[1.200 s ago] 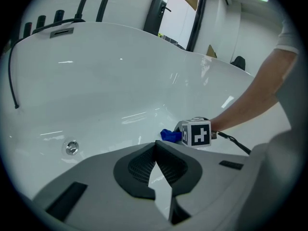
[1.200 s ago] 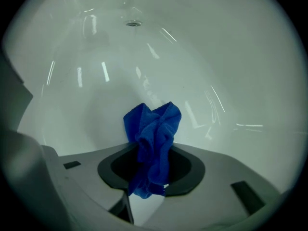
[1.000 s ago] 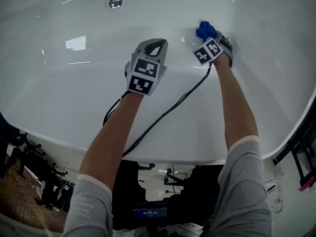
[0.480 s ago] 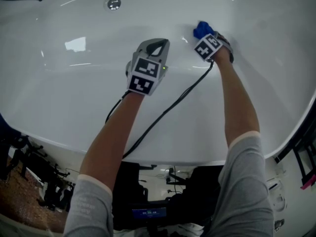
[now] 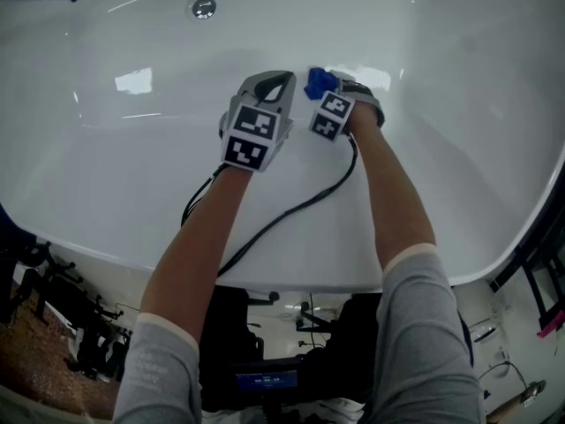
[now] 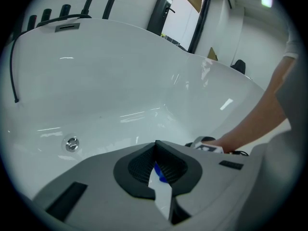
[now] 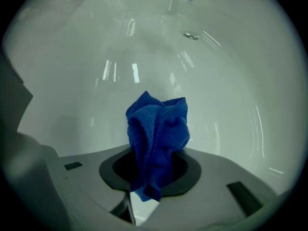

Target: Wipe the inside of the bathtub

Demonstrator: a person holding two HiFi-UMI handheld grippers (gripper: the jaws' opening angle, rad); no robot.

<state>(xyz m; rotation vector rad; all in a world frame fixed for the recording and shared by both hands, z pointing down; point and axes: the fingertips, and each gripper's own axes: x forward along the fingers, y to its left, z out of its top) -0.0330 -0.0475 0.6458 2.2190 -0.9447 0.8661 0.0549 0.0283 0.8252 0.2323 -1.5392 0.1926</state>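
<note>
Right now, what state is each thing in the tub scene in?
white glossy bathtub: no standing water seen.
round chrome drain: uncovered; plugged or not, cannot tell.
blue terry cloth: bunched, pinched at its lower end, the rest sticking out beyond the jaws.
right claw: jaws have just closed onto the cloth.
left claw: shut, nothing held.
black cable: slack, lying across the tub's near side.
</note>
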